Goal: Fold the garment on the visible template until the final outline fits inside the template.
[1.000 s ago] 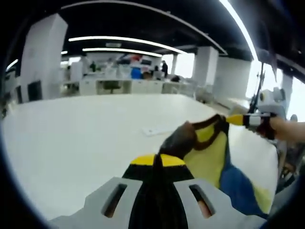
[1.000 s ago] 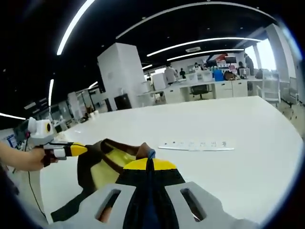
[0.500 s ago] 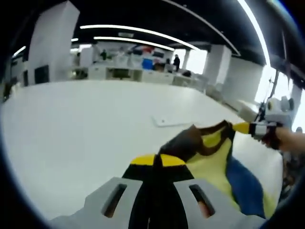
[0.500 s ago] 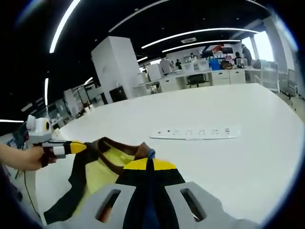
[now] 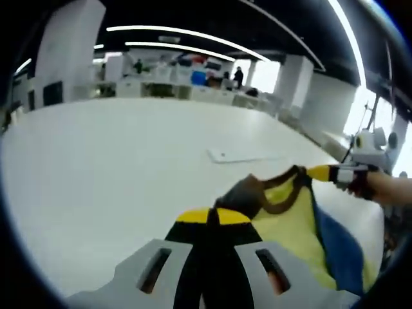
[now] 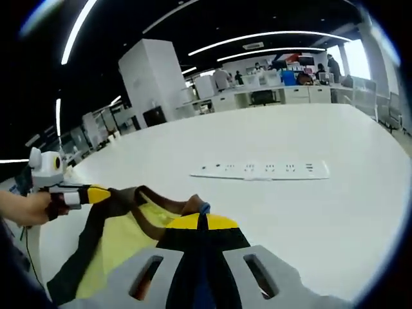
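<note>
Both tools are closed on the garment: the left tool [image 5: 212, 215] has its jaws pinched together on the brown-trimmed edge of the garment [image 5: 290, 222], and the right tool [image 6: 203, 222] is clamped the same way on the edge at the other side, with a bit of blue cloth peeking out above its tips. The yellow, blue and brown garment hangs stretched between them, held up off the white worktop [image 5: 109, 167], its neckline sagging a little in the middle. In the left gripper view the right tool comes in from the right with a hand behind it; in the right gripper view the left tool appears at the left in the same way. A white power strip [image 6: 261, 170] lies on the worktop farther out, well apart from the cloth. No template outline can be made out on the white surface from these views. The step in hand looks like carrying the cloth, spread out, to lay it down. To do that well, keep both pinches firm and level, hold the top edge taut so the cloth hangs without twisting, lower the free hem to the worktop first, then draw both tools back together so it lands flat, clear of the power strip.
</note>
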`<state>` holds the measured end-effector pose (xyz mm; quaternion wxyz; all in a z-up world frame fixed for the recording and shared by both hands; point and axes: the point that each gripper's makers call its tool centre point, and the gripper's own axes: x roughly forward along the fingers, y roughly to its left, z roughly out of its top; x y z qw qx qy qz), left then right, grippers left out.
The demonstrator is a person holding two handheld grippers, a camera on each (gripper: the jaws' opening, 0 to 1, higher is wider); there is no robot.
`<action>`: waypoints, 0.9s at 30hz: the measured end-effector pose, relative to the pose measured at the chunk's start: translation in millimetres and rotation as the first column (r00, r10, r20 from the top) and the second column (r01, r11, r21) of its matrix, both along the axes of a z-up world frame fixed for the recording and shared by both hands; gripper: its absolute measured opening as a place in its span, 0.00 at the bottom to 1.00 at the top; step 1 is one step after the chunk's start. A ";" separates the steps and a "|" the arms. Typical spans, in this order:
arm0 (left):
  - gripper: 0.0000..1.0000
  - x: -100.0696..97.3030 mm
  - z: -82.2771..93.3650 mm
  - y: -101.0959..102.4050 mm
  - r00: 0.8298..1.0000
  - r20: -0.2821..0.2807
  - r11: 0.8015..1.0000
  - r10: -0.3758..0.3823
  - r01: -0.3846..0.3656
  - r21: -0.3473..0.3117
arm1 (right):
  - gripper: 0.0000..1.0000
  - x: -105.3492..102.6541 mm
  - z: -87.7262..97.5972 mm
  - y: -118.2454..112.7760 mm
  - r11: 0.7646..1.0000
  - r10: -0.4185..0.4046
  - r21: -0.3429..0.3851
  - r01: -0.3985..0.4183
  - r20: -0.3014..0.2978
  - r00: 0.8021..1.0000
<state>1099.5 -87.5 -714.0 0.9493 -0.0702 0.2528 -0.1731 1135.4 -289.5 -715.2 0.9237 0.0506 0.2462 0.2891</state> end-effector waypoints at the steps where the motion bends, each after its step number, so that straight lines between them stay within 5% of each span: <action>1: 0.00 1.2 -1.8 0.2 1.000 -0.003 1.000 -0.002 0.002 0.003 | 0.01 5.5 -4.9 -1.0 1.000 0.001 -0.001 -0.001 -0.006 1.000; 15: 0.00 11.2 -28.3 4.1 0.998 -0.066 1.000 0.011 -0.010 0.014 | 0.01 22.9 -48.4 -4.3 1.000 0.000 -0.017 -0.001 -0.091 0.996; 27: 0.00 14.0 -40.2 5.5 0.996 -0.092 1.000 0.021 -0.020 0.010 | 0.01 22.2 -51.5 -3.3 1.000 -0.001 -0.022 -0.001 -0.102 0.995</action>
